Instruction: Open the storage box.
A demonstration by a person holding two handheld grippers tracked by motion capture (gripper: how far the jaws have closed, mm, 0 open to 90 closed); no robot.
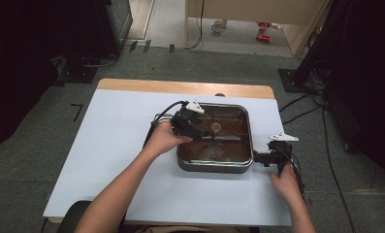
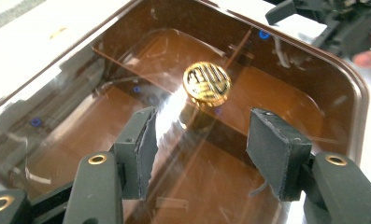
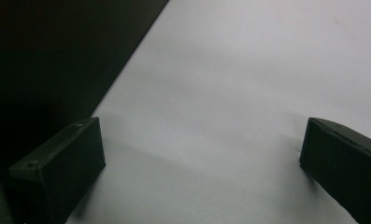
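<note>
A square metal pan (image 1: 214, 168) sits mid-table under a brown glass lid (image 1: 231, 143) with a round gold knob (image 1: 216, 127). My left gripper (image 1: 203, 128) hovers over the lid, open, its jaws just short of the knob. In the left gripper view the gold knob (image 2: 206, 83) stands ahead of the open left gripper (image 2: 204, 128), untouched, on the glass lid (image 2: 127, 116). My right gripper (image 1: 265, 158) is low beside the pan's right side, open. In the right gripper view the right gripper (image 3: 202, 140) has only bare table sheet (image 3: 230, 84) between its jaws.
The pan rests on a pale sheet (image 1: 117, 145) covering a wooden table (image 1: 180, 87). Cables (image 1: 306, 109) run over the floor at the right. In the left gripper view the right gripper (image 2: 346, 23) and a fingertip (image 2: 367, 58) show beyond the pan.
</note>
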